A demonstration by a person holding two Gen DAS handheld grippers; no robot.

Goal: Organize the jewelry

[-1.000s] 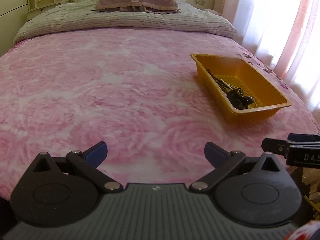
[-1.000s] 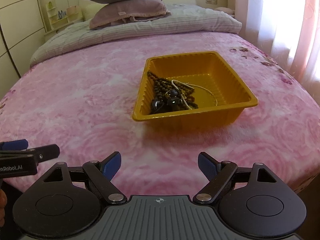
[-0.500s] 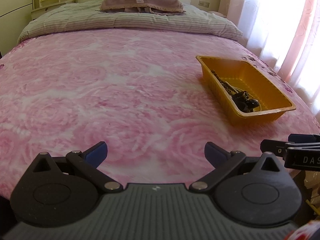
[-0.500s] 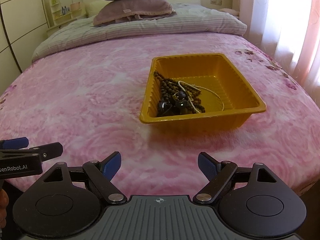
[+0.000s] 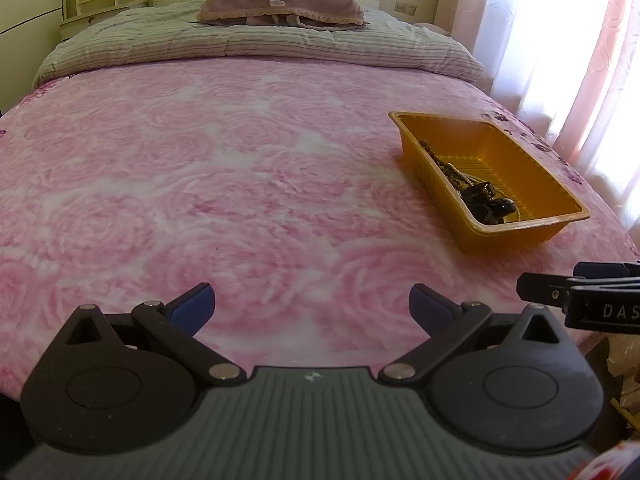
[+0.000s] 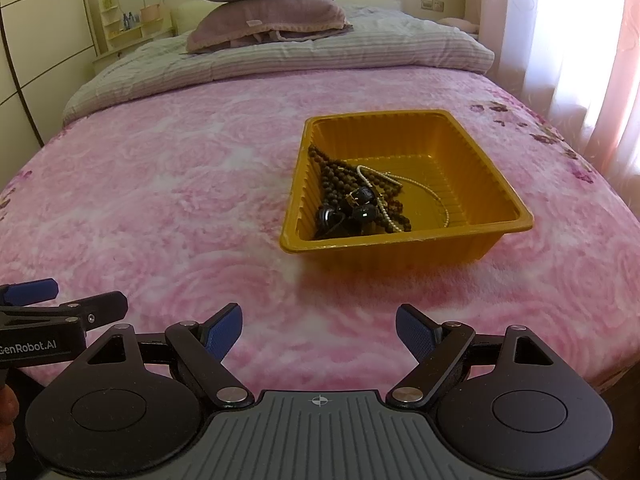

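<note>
The tray [image 6: 516,220] looms nearer; right gripper [image 6: 319,330] open, angled down.

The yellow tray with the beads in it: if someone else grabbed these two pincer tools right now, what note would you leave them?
Left gripper: open, empty, over bare pink blanket.
Right gripper: open, empty, short of the yellow tray.
Jewelry: dark bead necklace, pearl strand and glossy black pieces lie tangled in the tray's near-left corner.
Done: nothing sorted that I can see.
Left: probably lift pieces out one at a time and separate them.
</note>
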